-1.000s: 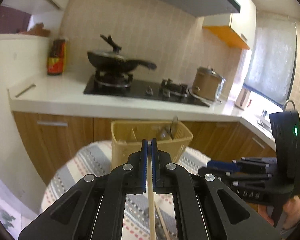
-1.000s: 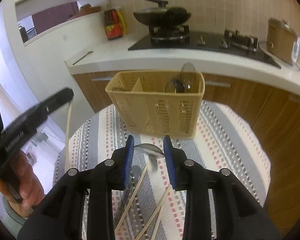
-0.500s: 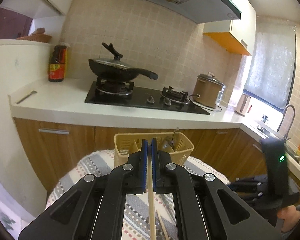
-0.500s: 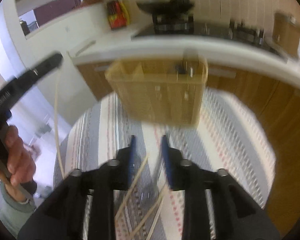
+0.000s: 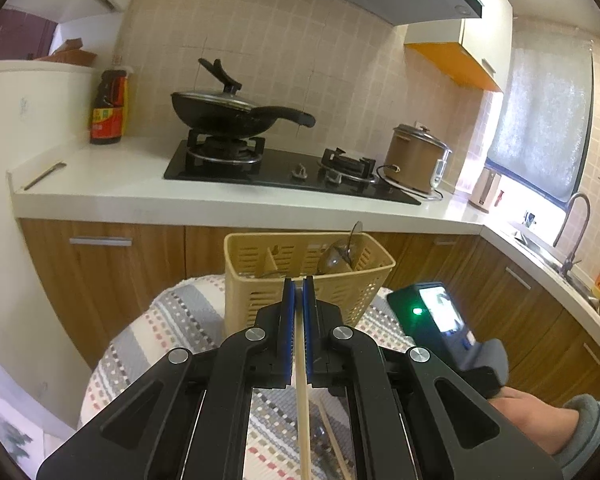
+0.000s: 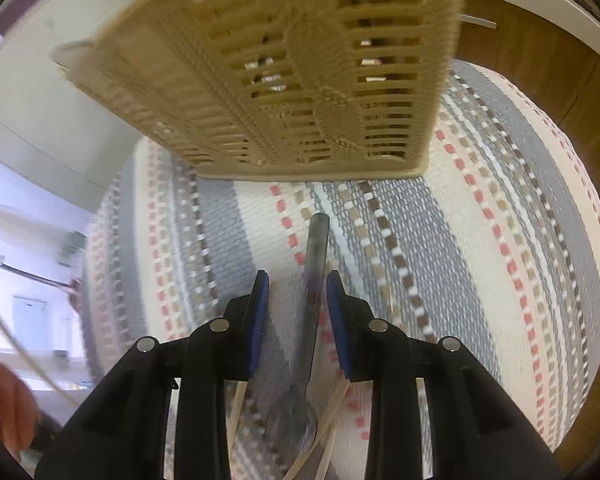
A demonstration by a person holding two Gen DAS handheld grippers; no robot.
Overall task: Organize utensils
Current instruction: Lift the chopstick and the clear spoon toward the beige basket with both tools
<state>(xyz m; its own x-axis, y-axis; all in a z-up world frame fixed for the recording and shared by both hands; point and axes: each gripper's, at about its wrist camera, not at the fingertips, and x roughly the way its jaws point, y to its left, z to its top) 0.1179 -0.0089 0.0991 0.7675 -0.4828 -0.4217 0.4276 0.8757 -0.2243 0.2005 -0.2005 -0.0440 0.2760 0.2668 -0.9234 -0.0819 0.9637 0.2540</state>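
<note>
Two hand-held grippers are at work. The left hand-held gripper [image 5: 299,300] is clamped on a wooden chopstick [image 5: 303,412], which runs down the lower middle of the left wrist view; the beige utensil basket [image 5: 308,276] stands just beyond its tips, with spoons already in its right compartment. The right hand-held gripper [image 6: 298,300] points steeply down at the striped cloth [image 6: 480,240] covering the surface, its jaws parted on either side of a metal spoon's handle [image 6: 315,280] without pressing it. Loose chopsticks [image 6: 332,404] lie at the bottom of that view, beside the spoon's bowl.

The step in hand appears to be picking up the spoon while the chopstick waits for its drop. Next, the right jaws would need to close squarely on the handle and lift it toward the basket. The person's right hand [image 5: 532,412] shows at the lower right of the left view, gripping its tool's body.
</note>
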